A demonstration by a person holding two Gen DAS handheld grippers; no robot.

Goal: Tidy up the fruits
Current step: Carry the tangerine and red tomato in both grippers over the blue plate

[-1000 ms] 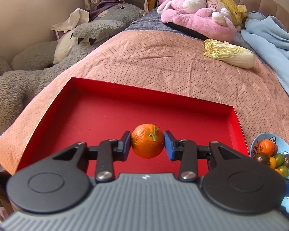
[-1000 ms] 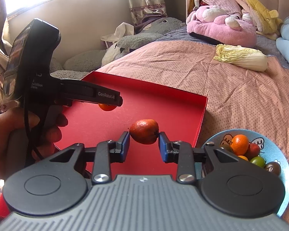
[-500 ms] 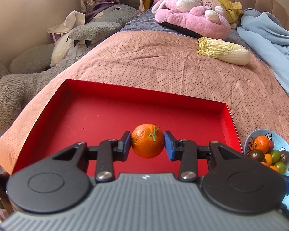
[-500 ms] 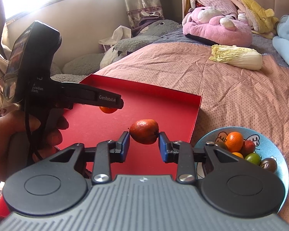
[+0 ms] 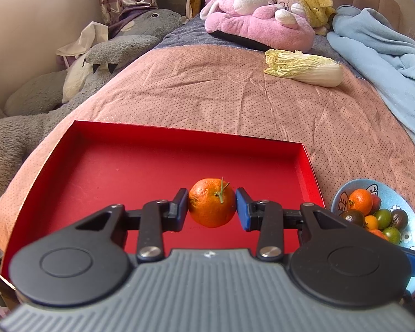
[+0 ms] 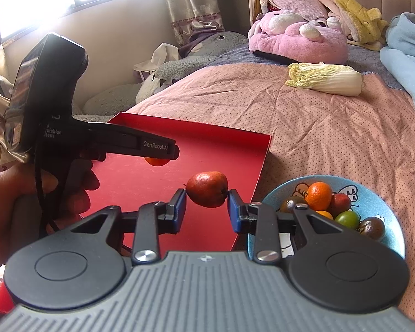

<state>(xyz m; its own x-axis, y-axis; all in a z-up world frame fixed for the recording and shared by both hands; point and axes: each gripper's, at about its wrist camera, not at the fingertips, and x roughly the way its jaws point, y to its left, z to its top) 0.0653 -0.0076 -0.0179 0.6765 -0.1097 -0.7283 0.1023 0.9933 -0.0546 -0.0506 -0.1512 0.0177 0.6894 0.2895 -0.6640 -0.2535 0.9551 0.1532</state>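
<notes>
Left wrist view shows your left tongs (image 5: pixel 211 207) clamped on a stemmed, dimpled mandarin (image 5: pixel 211 206) over the red tray (image 5: pixel 110 171). Your right tongs (image 6: pixel 206 207) pinch a reddish-brown pear (image 6: pixel 207 189); beyond-left, the other tool reads "GenRoboLAI".

Matt black plastic w/ ribbed grey housing on left gripper (image 5: pixel 211 207) and right gripper (image 6: pixel 206 210); blue rubbery-looking pads (image 5: pixel 242 207), shiny metal rivets. Dimpled, slightly glossy peel on mandarin (image 5: pixel 211 206). Smooth, dull-sheen red skin on pear (image 6: pixel 207 189). Red tray (image 5: pixel 110 171): smooth, matt, card-like. Glossy glazed blue bowl (image 6: pixel 384 207). Pink dotted quilted cloth on bedspread (image 5: pixel 207 94). Fluffy pile on grey plush (image 5: pixel 19 127).
</notes>
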